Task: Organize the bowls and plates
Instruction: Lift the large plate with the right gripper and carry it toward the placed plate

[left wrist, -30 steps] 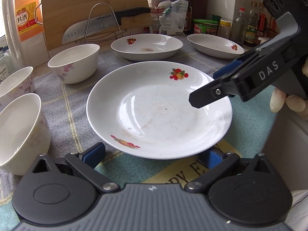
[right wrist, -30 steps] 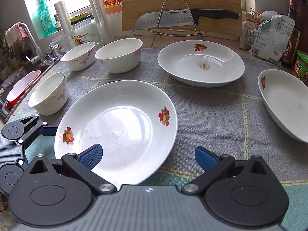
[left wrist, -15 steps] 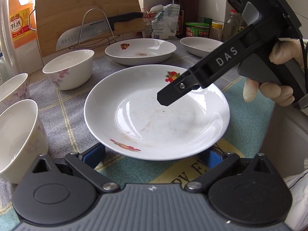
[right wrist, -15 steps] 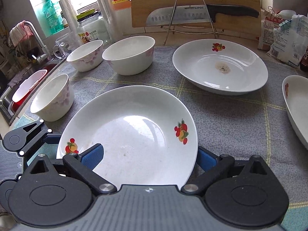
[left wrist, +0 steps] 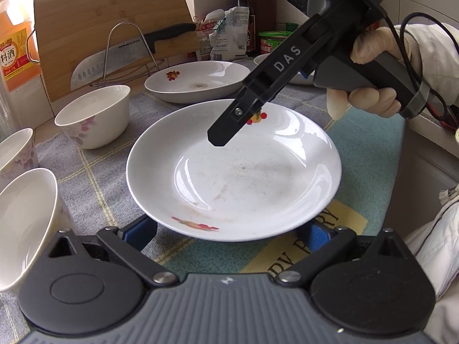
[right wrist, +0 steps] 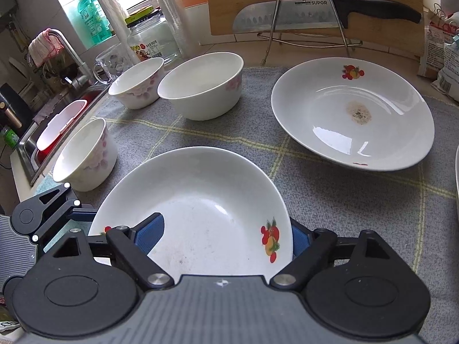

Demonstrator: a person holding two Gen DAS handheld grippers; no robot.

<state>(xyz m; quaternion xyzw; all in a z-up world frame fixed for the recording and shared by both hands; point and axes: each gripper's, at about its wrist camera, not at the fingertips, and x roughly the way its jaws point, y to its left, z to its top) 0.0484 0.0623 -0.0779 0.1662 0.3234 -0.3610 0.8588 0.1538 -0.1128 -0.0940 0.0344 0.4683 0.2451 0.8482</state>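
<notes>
The near plate [right wrist: 200, 206] lies on the grey checked cloth [right wrist: 344, 200], fruit print up, between both tools. The right gripper [right wrist: 226, 235] straddles one edge of the plate: one blue pad [right wrist: 150, 233] sits over the inner face, the other sits outside the rim by the printed fruit. Its jaws have just been closing with the rim between them; whether the pads already press cannot be told (the outer pad is mostly hidden). The left gripper [left wrist: 226, 230] stands wide at the opposite edge, pads either side of the rim and clear of it, probably placed to steady the plate. A second plate [right wrist: 352, 114] with a brown stain lies beyond, a likely stacking target. Three bowls [right wrist: 200, 86] stand apart toward the sink [right wrist: 57, 126], not yet nested
</notes>
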